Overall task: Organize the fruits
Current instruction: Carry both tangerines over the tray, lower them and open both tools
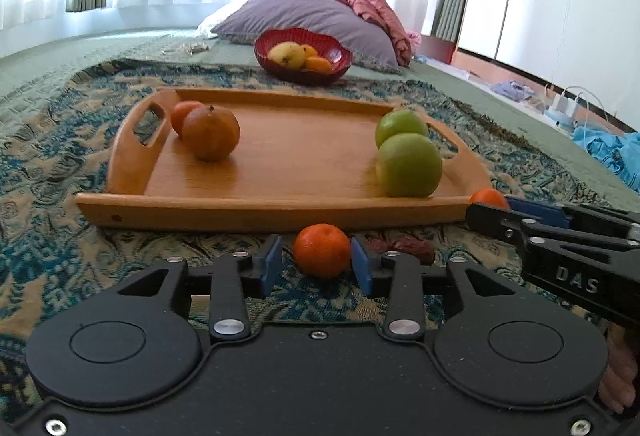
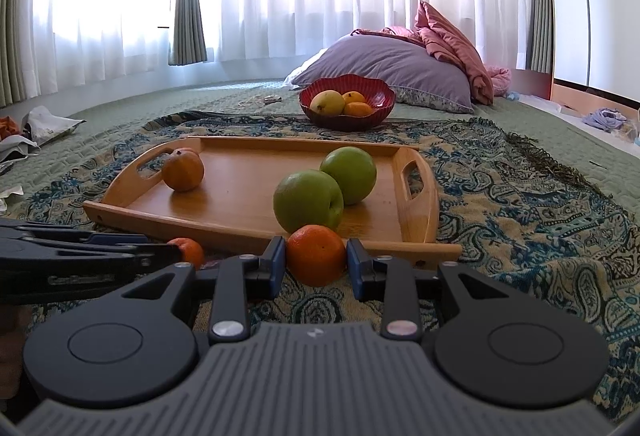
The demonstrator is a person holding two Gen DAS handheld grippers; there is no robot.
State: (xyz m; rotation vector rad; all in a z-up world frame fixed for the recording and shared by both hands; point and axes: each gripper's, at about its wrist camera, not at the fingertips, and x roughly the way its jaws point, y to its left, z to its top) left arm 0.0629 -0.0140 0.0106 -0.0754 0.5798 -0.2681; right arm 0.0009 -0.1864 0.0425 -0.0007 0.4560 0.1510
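On the patterned rug, just in front of the wooden tray (image 1: 280,214), a tangerine (image 1: 322,250) lies between the blue pads of my left gripper (image 1: 318,260). The gripper is open: a gap shows on the tangerine's left side. My right gripper (image 2: 316,260) is shut on a second tangerine (image 2: 316,254) near the tray's front right corner. In the left wrist view that gripper (image 1: 486,210) comes in from the right. The tray carries a brownish-orange fruit (image 1: 211,132), an orange (image 1: 182,114) behind it and two green apples (image 1: 409,164).
A red bowl (image 1: 340,62) with a yellow fruit and oranges stands behind the tray (image 2: 256,232). Pillows (image 1: 312,16) lie beyond it. A dark reddish scrap (image 1: 408,248) sits on the rug beside the left gripper. Papers (image 2: 44,124) lie far left, clothes and cables (image 1: 568,108) far right.
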